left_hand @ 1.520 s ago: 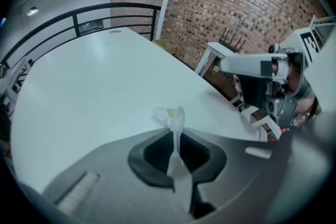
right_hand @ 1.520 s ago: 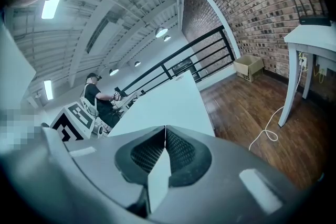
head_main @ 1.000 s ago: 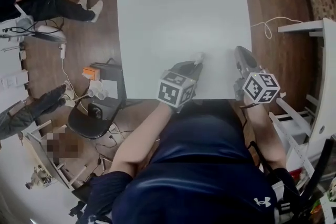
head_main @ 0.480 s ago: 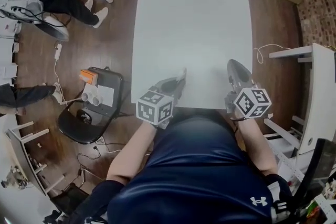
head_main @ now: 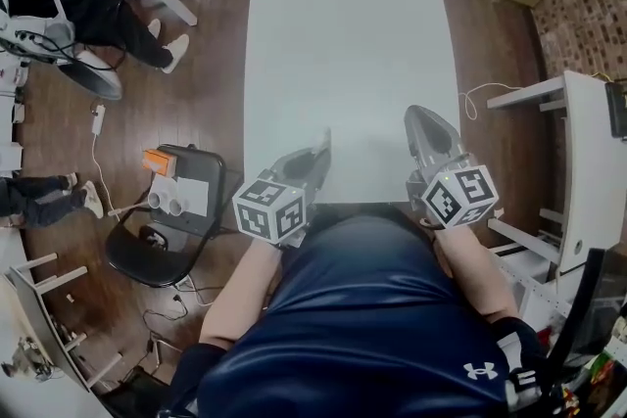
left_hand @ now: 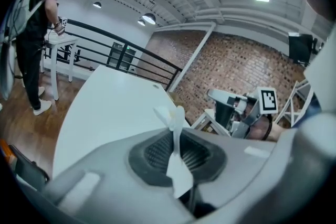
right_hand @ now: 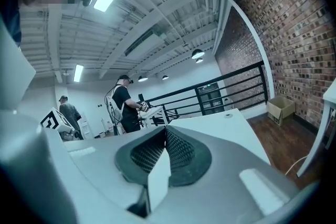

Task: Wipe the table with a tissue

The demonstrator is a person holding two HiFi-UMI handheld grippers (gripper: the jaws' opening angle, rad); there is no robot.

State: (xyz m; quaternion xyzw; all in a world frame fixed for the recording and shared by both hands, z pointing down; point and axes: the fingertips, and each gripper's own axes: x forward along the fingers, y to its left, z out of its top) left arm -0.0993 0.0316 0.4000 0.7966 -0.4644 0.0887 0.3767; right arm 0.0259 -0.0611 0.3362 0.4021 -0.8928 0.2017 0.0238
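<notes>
Worktop (head_main: 353,54): smooth, matt white from where I sit.
Tissue (left_hand: 169,115): thin, crumpled white paper.
Left gripper (left_hand: 176,136): matt grey plastic; fingers (left_hand: 155,152) black, ribbed, rubbery.
Floor (head_main: 211,64): dark wood, slight sheen.
Wall (right_hand: 283,34): rough red brick.

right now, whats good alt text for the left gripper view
The left gripper is shut on a thin white tissue, whose twisted end pokes out past the jaws. Beyond it stretches a white table, with a brick wall behind and a person standing at the far left.
</notes>
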